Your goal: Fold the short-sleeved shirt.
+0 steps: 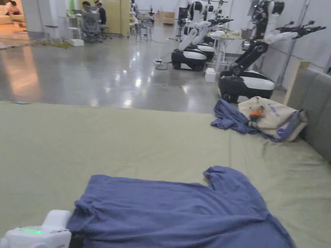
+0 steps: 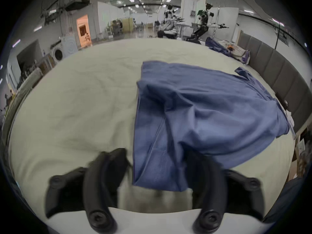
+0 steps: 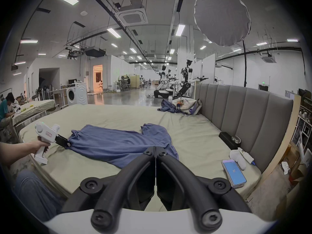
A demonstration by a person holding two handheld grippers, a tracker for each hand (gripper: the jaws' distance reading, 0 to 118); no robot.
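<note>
A blue short-sleeved shirt (image 1: 174, 213) lies spread on the green bed sheet (image 1: 97, 145), with one sleeve (image 1: 223, 176) pointing toward the far side. In the left gripper view my left gripper (image 2: 155, 153) is open, its jaws wide apart on either side of the shirt's near edge (image 2: 152, 161). Its white body (image 1: 42, 231) sits at the shirt's left end. In the right gripper view a hand holds the left gripper (image 3: 63, 141) at the shirt's left edge (image 3: 72, 141). My right gripper (image 3: 155, 148) is shut with nothing between its jaws, hovering near the shirt's right part (image 3: 118, 144).
A heap of blue cloth (image 1: 229, 118) and a cream bag (image 1: 274, 118) lie at the bed's far right, beside a grey headboard (image 1: 313, 103). A phone (image 3: 234, 172), a white sock (image 3: 238, 158) and a black box (image 3: 228, 139) lie along the headboard. Robots (image 1: 245, 80) stand beyond the bed.
</note>
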